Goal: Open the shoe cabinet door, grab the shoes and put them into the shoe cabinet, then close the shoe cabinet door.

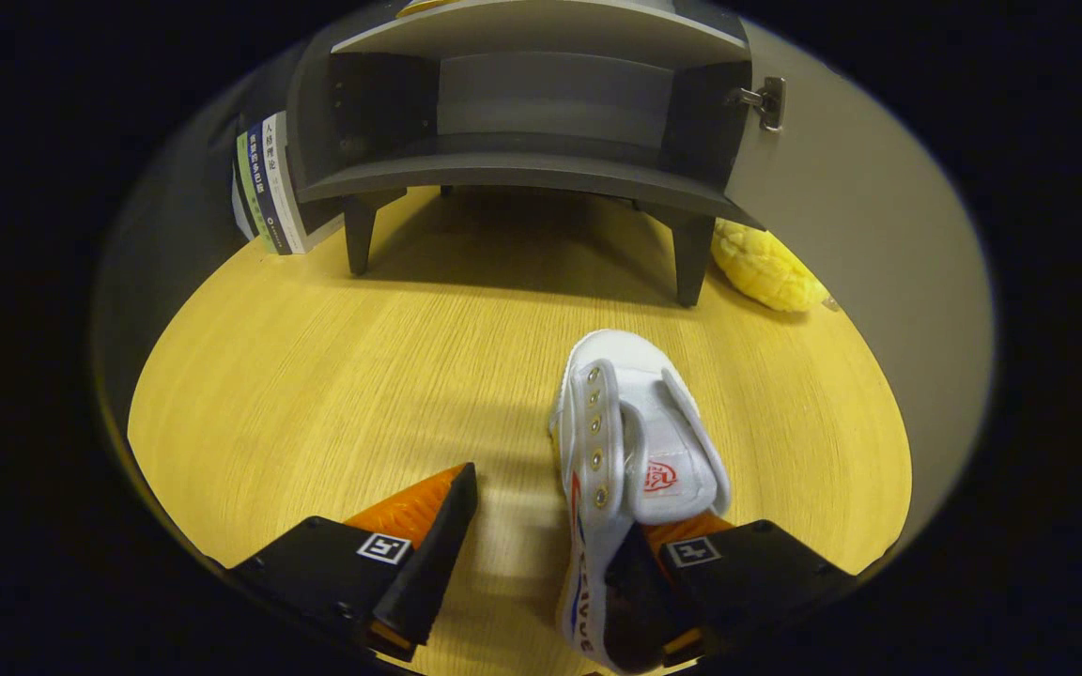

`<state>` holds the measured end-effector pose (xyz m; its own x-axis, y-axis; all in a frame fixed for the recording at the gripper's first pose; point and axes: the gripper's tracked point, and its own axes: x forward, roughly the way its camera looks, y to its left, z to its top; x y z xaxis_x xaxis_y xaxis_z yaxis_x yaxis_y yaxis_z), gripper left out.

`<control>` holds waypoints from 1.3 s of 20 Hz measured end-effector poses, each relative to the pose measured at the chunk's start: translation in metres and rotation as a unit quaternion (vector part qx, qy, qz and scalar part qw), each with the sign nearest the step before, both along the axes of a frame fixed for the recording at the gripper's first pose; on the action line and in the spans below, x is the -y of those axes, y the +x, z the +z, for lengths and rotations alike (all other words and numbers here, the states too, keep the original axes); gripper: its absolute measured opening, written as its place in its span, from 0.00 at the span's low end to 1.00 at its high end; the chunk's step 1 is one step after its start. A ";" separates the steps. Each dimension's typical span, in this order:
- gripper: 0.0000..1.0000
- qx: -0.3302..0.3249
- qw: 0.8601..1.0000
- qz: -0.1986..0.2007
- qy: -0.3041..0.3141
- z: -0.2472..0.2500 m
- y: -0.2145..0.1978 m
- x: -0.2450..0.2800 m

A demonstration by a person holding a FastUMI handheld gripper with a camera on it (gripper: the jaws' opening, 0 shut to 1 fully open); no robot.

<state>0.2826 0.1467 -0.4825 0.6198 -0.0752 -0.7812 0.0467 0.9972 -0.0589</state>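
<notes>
The gripper (pixel 541 554) stands with its jaws wide apart over the wooden worktop (pixel 316 394), holding nothing between them. The left finger sits clear of everything, bare wood showing in the gap beside it. The right finger rests against a white shoe (pixel 630 441), which lies at about five o'clock from the middle of the worktop; the finger appears to sit at or inside the shoe's opening near the heel, though how deep it reaches cannot be told. The shoe points its toe away toward twelve o'clock, its strap flap folded open to the right with a small red mark on it, and a row of metal eyelets along its left edge. Beyond the shoe, at twelve o'clock, stands the dark shoe cabinet (pixel 522 141) on short legs, its door (pixel 842 216) swung open to the right on a metal hinge (pixel 765 99), its inner shelf bare. At about two o'clock, beside the cabinet's right front leg, lies a bumpy yellow object (pixel 766 268). At ten o'clock, a few books (pixel 269 183) lean against the cabinet's left side.
</notes>
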 end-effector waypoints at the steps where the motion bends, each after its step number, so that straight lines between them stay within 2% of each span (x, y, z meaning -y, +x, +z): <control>1: 0.67 -0.002 1.000 -0.003 -0.006 -0.001 0.002 0.004; 3: 0.56 -0.011 0.999 -0.008 -0.032 -0.003 0.007 0.017; 4: 0.32 -0.012 0.999 -0.008 -0.033 0.000 0.008 0.016; 6: 0.21 -0.022 0.999 -0.005 -0.038 -0.001 0.011 0.014; 9: 0.09 -0.027 0.999 0.008 -0.042 -0.003 0.014 0.011; 14: 0.04 -0.036 0.999 0.023 0.006 -0.002 0.010 0.009; 20: 0.04 -0.010 1.000 0.024 -0.005 0.023 -0.003 0.011; 26: 0.04 0.042 0.998 0.041 0.010 0.090 -0.013 -0.020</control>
